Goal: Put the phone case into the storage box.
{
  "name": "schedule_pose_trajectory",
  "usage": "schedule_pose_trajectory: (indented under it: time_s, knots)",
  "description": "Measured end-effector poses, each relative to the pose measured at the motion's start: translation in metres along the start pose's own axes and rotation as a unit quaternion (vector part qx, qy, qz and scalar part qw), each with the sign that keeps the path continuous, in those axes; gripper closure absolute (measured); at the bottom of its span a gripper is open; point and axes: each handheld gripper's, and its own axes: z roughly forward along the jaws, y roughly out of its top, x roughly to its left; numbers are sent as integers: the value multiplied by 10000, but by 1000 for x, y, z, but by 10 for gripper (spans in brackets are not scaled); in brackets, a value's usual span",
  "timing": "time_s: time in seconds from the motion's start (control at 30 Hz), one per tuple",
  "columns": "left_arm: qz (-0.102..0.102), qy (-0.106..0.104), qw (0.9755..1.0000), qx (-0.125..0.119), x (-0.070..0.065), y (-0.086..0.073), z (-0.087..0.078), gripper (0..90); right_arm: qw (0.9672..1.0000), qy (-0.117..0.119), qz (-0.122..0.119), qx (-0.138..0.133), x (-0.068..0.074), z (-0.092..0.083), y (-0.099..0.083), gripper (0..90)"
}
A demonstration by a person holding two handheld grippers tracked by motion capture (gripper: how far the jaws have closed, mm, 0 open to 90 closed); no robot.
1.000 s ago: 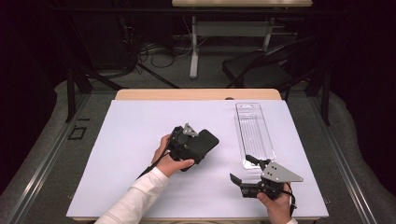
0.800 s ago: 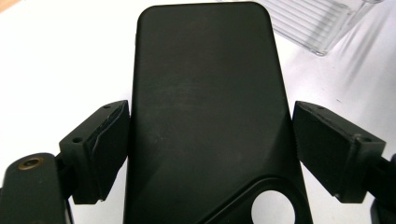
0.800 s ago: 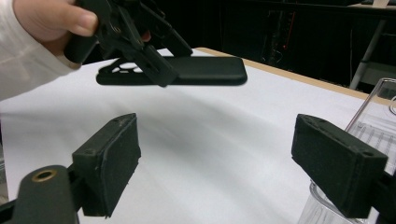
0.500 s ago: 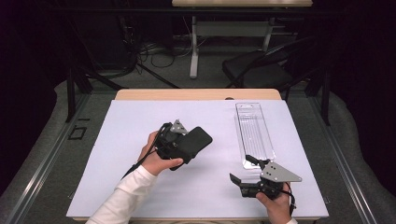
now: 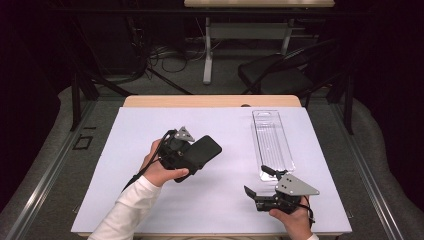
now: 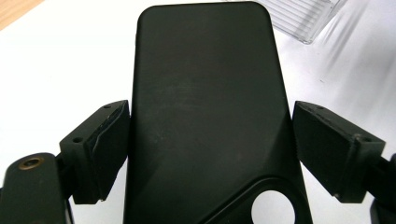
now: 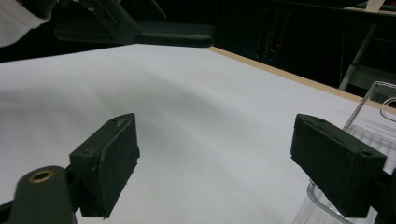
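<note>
Left gripper view: black phone case [image 6: 205,107] clamped between left tongs [image 6: 210,154]

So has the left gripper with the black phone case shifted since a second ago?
Yes. The left gripper, clamped on the black phone case, has drifted left, away from the clear plastic tray, which stayed put.

I see black grippers, the left gripper [image 5: 186,150] and right gripper [image 5: 262,187], each topped by a grey three-cornered plate, a brass screw, and my white sleeve [image 5: 127,212]
</note>
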Motion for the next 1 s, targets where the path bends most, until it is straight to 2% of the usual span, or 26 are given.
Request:
schedule_pose_trajectory:
  time_s: [0.1, 0.23, 0.43, 0.73, 1.0]
  knots:
    - [1, -10, 10000, 1, 0, 0, -1, 141, 10000, -42, -27, 65, -1, 2, 3, 145]
    - [29, -20, 10000, -5, -1, 1, -3, 142, 9995, -82, -242, 181, -1, 5, 11, 144]
    - [41, -71, 10000, -46, -1, 2, -6, 142, 9975, 149, -499, 484, 1, 17, 24, 147]
    - [57, -95, 9999, -41, 2, 3, -11, 142, 9958, 257, -764, 424, 0, 36, 48, 155]
    - [59, -68, 9999, -47, 5, 2, -14, 142, 9923, 347, -1058, 536, -5, 54, 67, 160]
